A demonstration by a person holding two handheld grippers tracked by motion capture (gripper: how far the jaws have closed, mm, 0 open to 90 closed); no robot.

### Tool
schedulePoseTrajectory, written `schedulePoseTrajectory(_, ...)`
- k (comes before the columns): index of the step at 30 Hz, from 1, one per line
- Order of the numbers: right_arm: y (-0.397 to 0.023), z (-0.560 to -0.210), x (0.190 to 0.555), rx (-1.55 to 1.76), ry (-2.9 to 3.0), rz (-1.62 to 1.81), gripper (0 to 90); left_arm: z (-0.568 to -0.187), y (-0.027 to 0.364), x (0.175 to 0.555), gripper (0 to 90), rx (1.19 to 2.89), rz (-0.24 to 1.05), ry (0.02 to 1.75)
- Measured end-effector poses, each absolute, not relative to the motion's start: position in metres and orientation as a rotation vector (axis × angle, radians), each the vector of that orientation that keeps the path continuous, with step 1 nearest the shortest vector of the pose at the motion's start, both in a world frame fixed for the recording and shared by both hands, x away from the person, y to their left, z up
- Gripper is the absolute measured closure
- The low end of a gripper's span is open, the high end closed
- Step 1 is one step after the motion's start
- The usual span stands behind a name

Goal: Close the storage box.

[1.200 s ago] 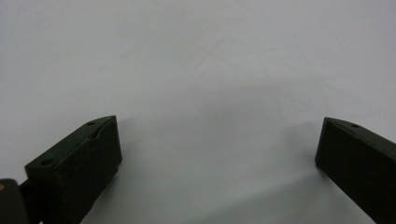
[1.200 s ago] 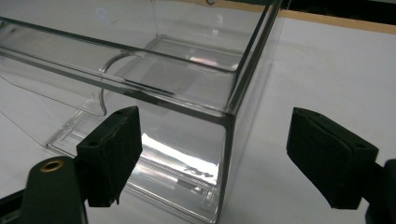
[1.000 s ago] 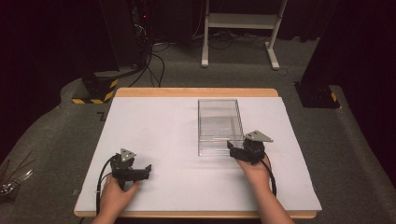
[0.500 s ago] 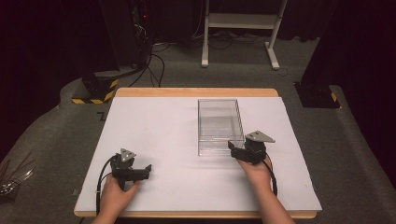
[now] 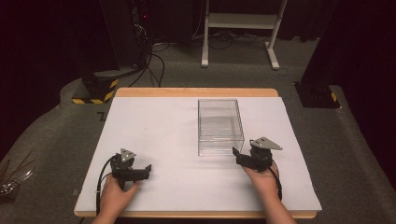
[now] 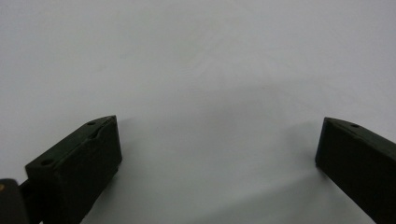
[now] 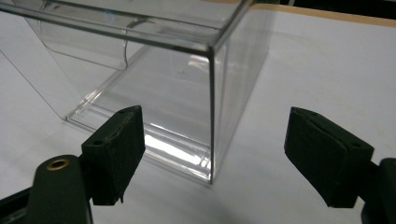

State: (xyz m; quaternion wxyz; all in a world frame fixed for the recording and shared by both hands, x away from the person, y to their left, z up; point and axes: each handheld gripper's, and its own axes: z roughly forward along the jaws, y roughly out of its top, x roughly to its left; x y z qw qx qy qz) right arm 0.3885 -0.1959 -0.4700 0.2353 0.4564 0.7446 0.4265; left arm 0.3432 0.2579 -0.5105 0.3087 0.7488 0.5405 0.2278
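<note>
On the white counter (image 5: 154,121), the clear box (image 5: 219,126) sits beyond my right gripper (image 7: 212,154), whose spread jaws, having just narrowed, straddle its near corner untouched. I should centre one wall before pinching. Left gripper (image 6: 219,154) gapes empty.

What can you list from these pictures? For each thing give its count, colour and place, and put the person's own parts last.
Clear box: one, see-through plastic, on the white sheet right of the middle; its near corner stands just ahead of the right gripper.
White sheet: one, white, covers the table top.
Table: one, light wood edge, in the middle of the grey floor.
White stand: one, white, on the floor behind the table.
Right gripper: one, black, open, at the box's near right corner, nothing between its jaws.
Left gripper: one, black, open, on the sheet at near left.
Hands: two, one behind each gripper.
</note>
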Motion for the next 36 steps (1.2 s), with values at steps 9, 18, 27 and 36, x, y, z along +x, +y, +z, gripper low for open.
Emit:
schedulePoseTrajectory(9,-0.223,-0.477,0.374,1.302,2.034,1.133,20.4,-0.511,0.258,0.343,0.5,1.979,0.603,1.429)
schedulePoseTrajectory(18,-0.257,-0.489,0.359,1.351,2.022,1.058,20.8,-0.511,0.258,0.343,0.5,1.977,0.601,1.43)
schedulePoseTrajectory(27,-0.264,-0.499,0.349,1.34,2.054,0.986,22.3,-0.511,0.257,0.343,0.6,1.971,0.601,1.432)
schedulePoseTrajectory(36,-0.263,-0.5,0.348,1.348,2.029,0.99,25.9,-0.511,0.257,0.343,0.7,1.973,0.607,1.432)
